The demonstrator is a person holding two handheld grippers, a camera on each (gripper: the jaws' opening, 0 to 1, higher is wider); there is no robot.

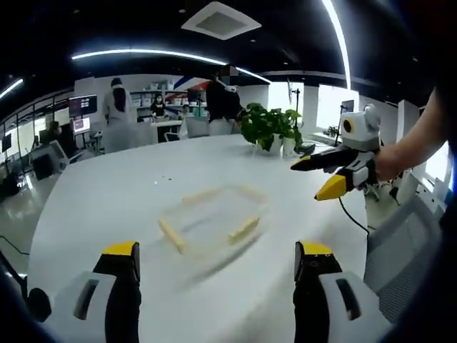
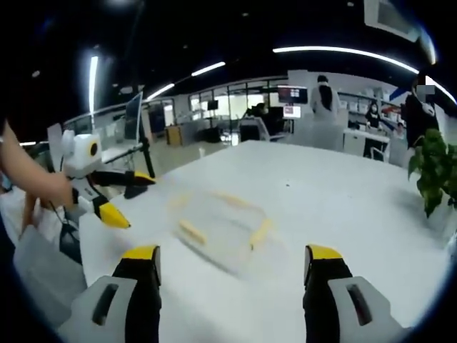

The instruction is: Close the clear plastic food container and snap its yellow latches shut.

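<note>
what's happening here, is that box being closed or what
A person holds a two-jaw tool in each hand over a white table. The clear plastic container with yellow latches sits on the table between them, blurred, so whether its lid is fully down can't be told. The left tool and right tool both hang open, short of the container, touching nothing. A potted plant stands further back, and people stand at desks beyond.

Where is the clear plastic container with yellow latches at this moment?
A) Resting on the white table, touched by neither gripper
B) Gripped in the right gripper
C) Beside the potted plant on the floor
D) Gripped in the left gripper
A: the container sits on the white table, with the open left gripper and open right gripper both short of it.
</note>
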